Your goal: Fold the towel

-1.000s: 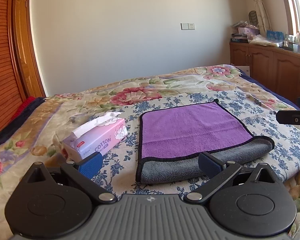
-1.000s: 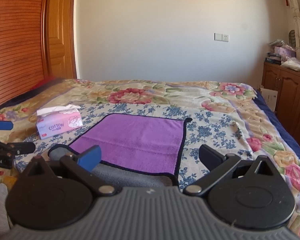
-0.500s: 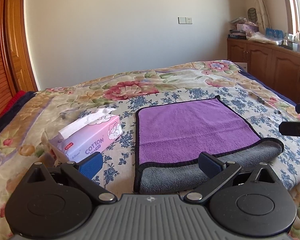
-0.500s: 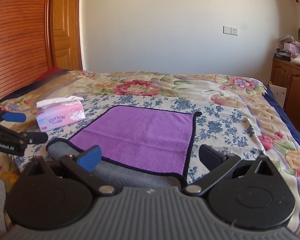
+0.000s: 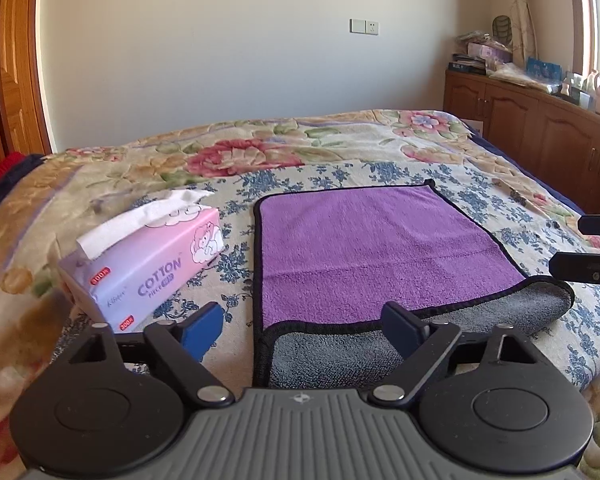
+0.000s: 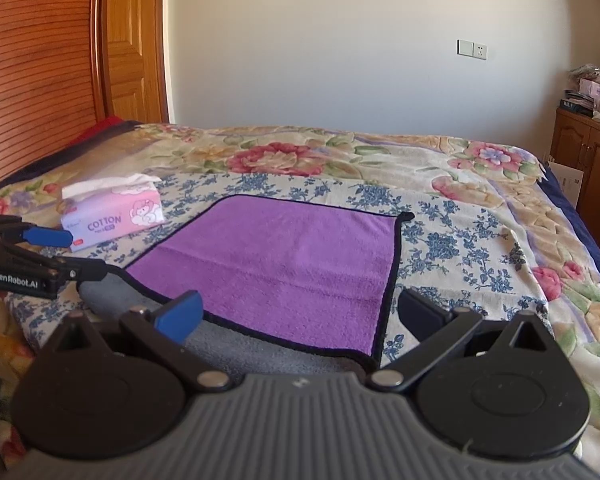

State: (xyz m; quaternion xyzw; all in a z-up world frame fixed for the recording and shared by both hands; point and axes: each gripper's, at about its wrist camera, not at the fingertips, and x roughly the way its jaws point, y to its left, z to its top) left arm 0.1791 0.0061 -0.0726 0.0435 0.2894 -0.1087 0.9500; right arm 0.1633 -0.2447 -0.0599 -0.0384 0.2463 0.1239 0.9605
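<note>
Tissue box (image 5: 148, 268), pink, marked COTTON, is sitting on the bed (image 5: 340, 148) at far left, one white sheet sticking up. Just beside it to the right, not touching, the towel (image 5: 372, 252) is lying flat on the floral cover: purple face up, black trim, near edge folded so a grey band is showing. Left claw (image 5: 304, 324) is hovering over the towel's near left corner, fingers spread, gripping nothing. Right claw (image 6: 300, 312) is hovering over the near right corner, fingers likewise spread and empty. Wooden cabinet (image 5: 540, 136) is standing at far right.
</note>
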